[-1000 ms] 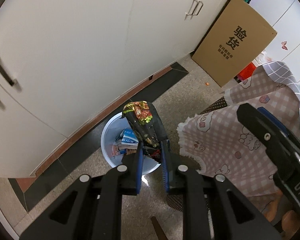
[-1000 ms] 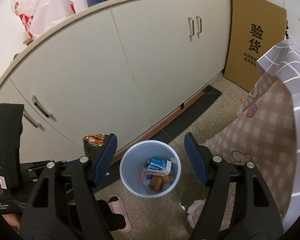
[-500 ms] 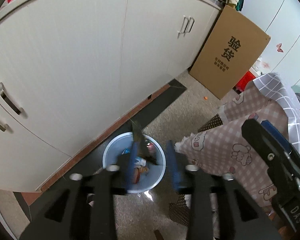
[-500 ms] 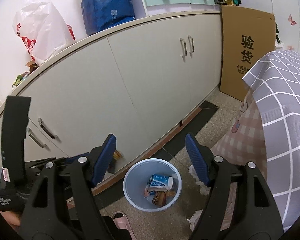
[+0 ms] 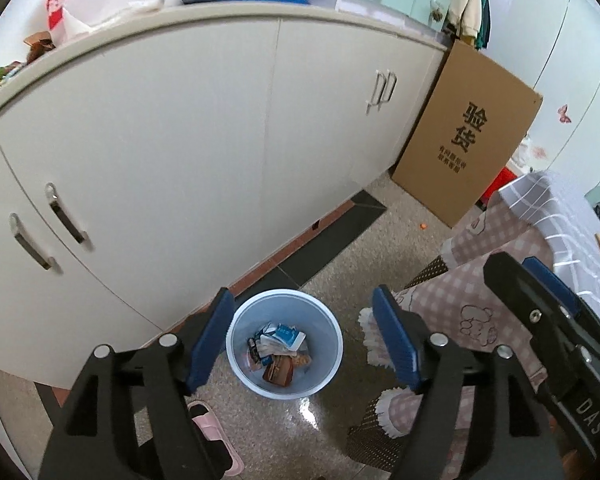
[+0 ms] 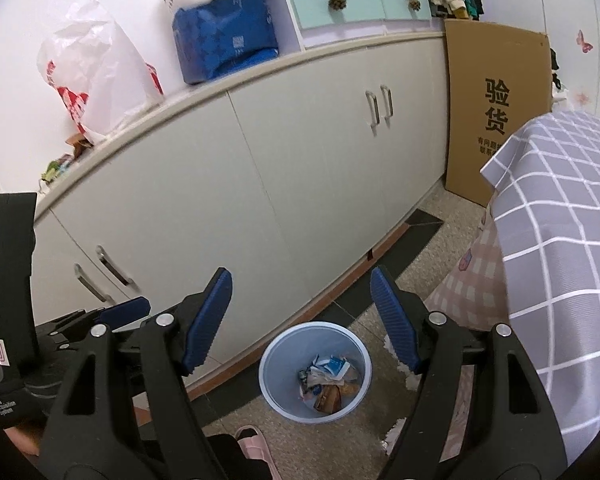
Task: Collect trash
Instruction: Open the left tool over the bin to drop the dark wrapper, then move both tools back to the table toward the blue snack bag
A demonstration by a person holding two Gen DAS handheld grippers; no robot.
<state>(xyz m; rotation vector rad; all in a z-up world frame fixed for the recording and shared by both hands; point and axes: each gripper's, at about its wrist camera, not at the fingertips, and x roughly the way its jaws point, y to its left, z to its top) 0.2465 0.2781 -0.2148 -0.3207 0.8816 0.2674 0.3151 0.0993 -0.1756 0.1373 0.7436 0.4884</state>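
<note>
The trash [image 5: 281, 352] lies inside a pale blue bin [image 5: 324, 376] that stands on the speckled floor [image 5: 380, 240]; it consists of crumpled wrappers and small cartons piled at the bin's bottom. The bin stands just in front of a long white cabinet [image 5: 172, 152]. To the bin's right, a pink checked cloth [image 5: 476, 304] with a fringed hem hangs close to the floor, near the bin but apart from it. A brown cardboard box [image 5: 464, 148] leans upright at the cabinet's far end. A pink slipper [image 5: 210, 428] lies on the floor near the bin. Bags rest on the cabinet top.

The left gripper [image 5: 302, 340] hangs above the bin and points down into it; its jaws are opening, with nothing between them. The right gripper [image 6: 300, 320] stands wide open and empty, with the bin below and slightly ahead of its fingertips. In the left wrist view the right gripper appears at the right edge, over the cloth.
</note>
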